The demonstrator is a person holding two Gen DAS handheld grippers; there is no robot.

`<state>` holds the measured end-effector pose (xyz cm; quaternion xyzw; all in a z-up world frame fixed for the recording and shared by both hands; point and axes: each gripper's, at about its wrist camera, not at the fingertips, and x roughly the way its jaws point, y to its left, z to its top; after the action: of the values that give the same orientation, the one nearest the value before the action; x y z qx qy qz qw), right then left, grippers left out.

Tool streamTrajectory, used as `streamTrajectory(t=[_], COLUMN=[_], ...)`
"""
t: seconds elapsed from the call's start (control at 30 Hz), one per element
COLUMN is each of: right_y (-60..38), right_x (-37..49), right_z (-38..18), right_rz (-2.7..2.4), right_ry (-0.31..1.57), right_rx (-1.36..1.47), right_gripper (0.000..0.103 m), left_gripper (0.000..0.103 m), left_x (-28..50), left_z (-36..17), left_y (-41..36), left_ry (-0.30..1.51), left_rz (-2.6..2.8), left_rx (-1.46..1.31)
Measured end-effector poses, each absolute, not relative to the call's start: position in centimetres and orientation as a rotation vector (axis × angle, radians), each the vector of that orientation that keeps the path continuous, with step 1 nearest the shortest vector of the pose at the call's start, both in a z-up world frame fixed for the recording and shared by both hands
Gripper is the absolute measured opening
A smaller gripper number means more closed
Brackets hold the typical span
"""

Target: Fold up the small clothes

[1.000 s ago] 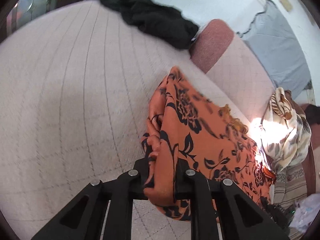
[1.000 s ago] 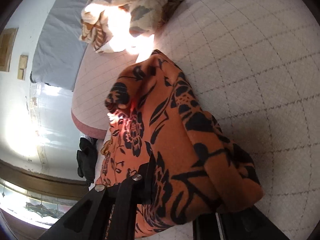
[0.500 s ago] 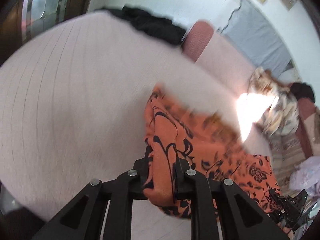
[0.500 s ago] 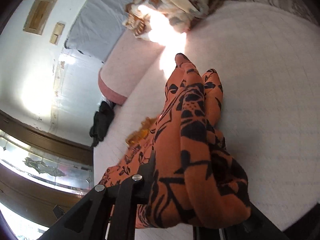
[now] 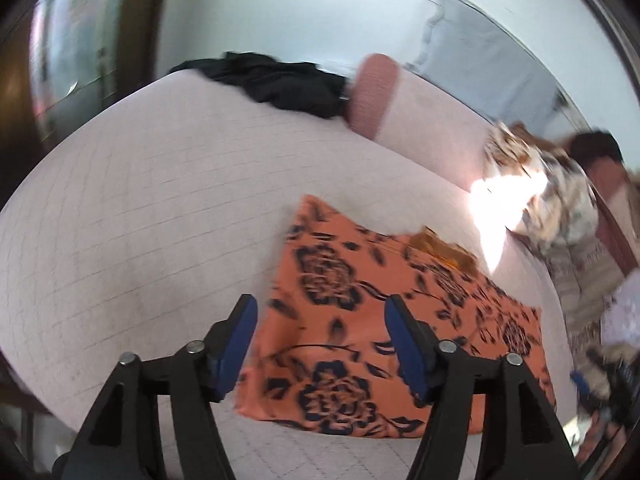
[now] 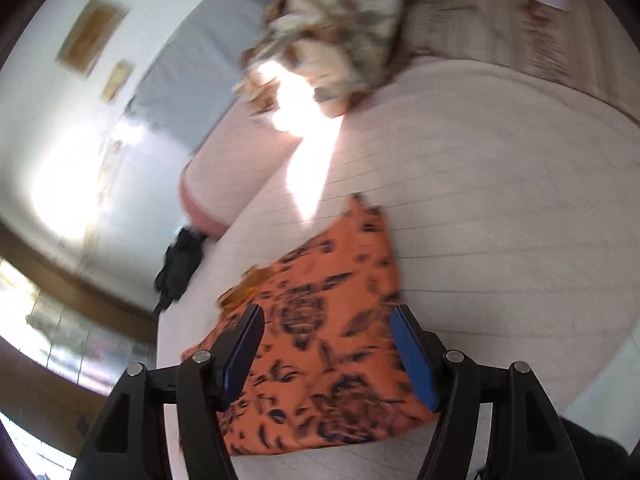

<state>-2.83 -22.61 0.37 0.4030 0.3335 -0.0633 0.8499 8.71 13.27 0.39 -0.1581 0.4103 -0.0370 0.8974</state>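
Observation:
An orange cloth with a dark flower print [image 5: 360, 312] lies folded flat on the pale quilted bed [image 5: 140, 216]. It also shows in the right wrist view [image 6: 332, 344]. My left gripper [image 5: 322, 340] is open and empty, raised just above the cloth's left part. My right gripper [image 6: 326, 350] is open and empty, raised above the cloth's right part. Blue pads [image 5: 236, 344] show on the fingers. Nothing is held.
A black garment [image 5: 280, 84] lies at the far end of the bed next to a pink bolster [image 5: 372, 96]. A crumpled cream floral cloth [image 5: 552, 184] sits at the right in a bright sun patch. It also shows in the right wrist view [image 6: 336, 32].
Both grippers were shut on the orange cloth and holding it up. Now both have opened and drawn back, and the cloth lies folded flat on the bed.

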Motion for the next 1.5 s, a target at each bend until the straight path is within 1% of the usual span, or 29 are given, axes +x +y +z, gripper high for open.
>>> streamTrajectory(t=[0.1, 0.17, 0.23, 0.27, 0.3, 0.33, 0.37, 0.4, 0.47, 0.5, 0.53, 0.6, 0.63, 0.67, 0.7, 0.73, 0.77, 0.83, 0.9, 0.93, 0.97, 1.0, 1.13, 1.23, 1.3, 1.37, 1.4, 1.43, 1.5], right_y=[-19.8, -18.9, -19.8, -21.3, -23.2, -25.1, -26.5, -26.9, -26.1, -25.4, -24.8, -24.7, -25.9, -27.4, -28.5, -28.8, -28.3, -26.5, -25.1, -25.8, -26.5, -26.4, -21.4, -17.6, -16.5, -17.4, -18.0, -18.4, -18.3], right_x=[2.5, 6.1, 8.8, 9.8, 10.7, 11.2, 11.3, 11.3, 11.5, 11.2, 11.4, 12.4, 13.0, 12.8, 11.9, 11.4, 11.3, 12.4, 14.2, 14.3, 13.6, 13.2, 10.8, 7.0, 6.2, 5.6, 5.0, 4.7, 4.2], right_z=[-0.7, -3.1, -6.0, -7.2, -8.3, -9.2, -9.4, -8.8, -6.4, -5.6, -5.3, -6.1, -7.7, -9.2, -9.5, -8.9, -7.7, -6.6, -8.1, -9.3, -9.6, -9.0, -4.3, -3.1, -3.9, -7.2, -8.3, -8.3, -6.7], right_rz=[0.096, 0.181, 0.191, 0.115, 0.093, 0.101, 0.07, 0.046, 0.034, 0.081, 0.138, 0.057, -0.005, -0.053, -0.076, -0.074, -0.047, 0.045, 0.025, -0.041, -0.062, -0.086, 0.017, 0.139, 0.15, 0.081, 0.072, 0.069, 0.057], right_ry=[0.811, 0.907, 0.993, 0.99, 0.965, 0.929, 0.899, 0.887, 0.872, 0.851, 0.84, 0.894, 0.939, 0.934, 0.871, 0.838, 0.824, 0.853, 0.938, 0.955, 0.919, 0.9, 0.86, 0.849, 0.885, 0.96, 0.958, 0.916, 0.9], right_rx=[0.842, 0.857, 0.858, 0.845, 0.906, 1.014, 1.101, 1.108, 0.999, 0.984, 0.961, 0.851, 0.854, 0.941, 1.071, 1.103, 1.053, 0.937, 0.842, 0.861, 0.932, 0.967, 0.819, 0.851, 0.845, 0.85, 0.901, 0.934, 0.948], right_gripper=[0.076, 0.076, 0.076, 0.075, 0.071, 0.069, 0.069, 0.07, 0.073, 0.078, 0.08, 0.081, 0.08, 0.075, 0.074, 0.075, 0.077, 0.086, 0.086, 0.083, 0.083, 0.084, 0.085, 0.086, 0.087, 0.086, 0.083, 0.084, 0.085], left_gripper=[0.07, 0.07, 0.07, 0.07, 0.071, 0.071, 0.071, 0.071, 0.071, 0.071, 0.073, 0.074, 0.074, 0.074, 0.074, 0.074, 0.074, 0.076, 0.077, 0.077, 0.077, 0.077, 0.077, 0.079, 0.081, 0.083, 0.083, 0.083, 0.083], left_x=[10.7, 12.1, 14.4, 15.4, 15.7, 15.6, 15.6, 15.4, 14.7, 14.4, 14.4, 15.3, 16.1, 16.2, 15.9, 15.4, 14.9, 14.3, 14.9, 15.3, 15.1, 14.9, 12.6, 11.2, 10.7, 11.1, 11.0, 10.7, 9.9], left_z=[-1.5, -3.2, -6.4, -8.0, -8.3, -7.9, -7.5, -7.0, -5.6, -5.1, -4.9, -6.0, -7.4, -8.0, -7.5, -6.8, -6.1, -5.6, -7.0, -7.6, -7.5, -7.1, -4.9, -4.4, -5.4, -7.6, -8.0, -7.8, -6.6], left_y=[9.5, 8.3, 7.8, 8.1, 8.4, 8.6, 8.6, 8.7, 9.3, 9.5, 9.5, 8.7, 8.5, 8.4, 8.4, 8.5, 8.8, 9.1, 9.0, 8.5, 8.5, 8.6, 9.8, 9.6, 9.6, 9.4, 9.3, 9.1, 9.3], left_ry=[0.896, 0.942, 1.037, 1.082, 1.05, 1.02, 1.031, 1.033, 0.987, 0.963, 0.954, 1.0, 1.055, 1.074, 1.044, 1.025, 0.995, 0.961, 1.012, 1.048, 1.033, 1.019, 0.964, 0.947, 0.983, 1.066, 1.05, 1.026, 1.004], left_rz=[-0.206, -0.197, -0.137, -0.087, -0.087, -0.09, -0.087, -0.081, -0.073, -0.084, -0.099, -0.107, -0.074, -0.068, -0.07, -0.066, -0.067, -0.092, -0.089, -0.083, -0.084, -0.082, -0.078, -0.08, -0.09, -0.086, -0.077, -0.081, -0.107], left_rx=[-0.229, -0.192, -0.127, -0.098, -0.095, -0.083, -0.073, -0.077, -0.124, -0.147, -0.156, -0.113, -0.069, -0.056, -0.053, -0.057, -0.074, -0.099, -0.08, -0.072, -0.067, -0.069, -0.15, -0.162, -0.153, -0.127, -0.08, -0.04, -0.08])
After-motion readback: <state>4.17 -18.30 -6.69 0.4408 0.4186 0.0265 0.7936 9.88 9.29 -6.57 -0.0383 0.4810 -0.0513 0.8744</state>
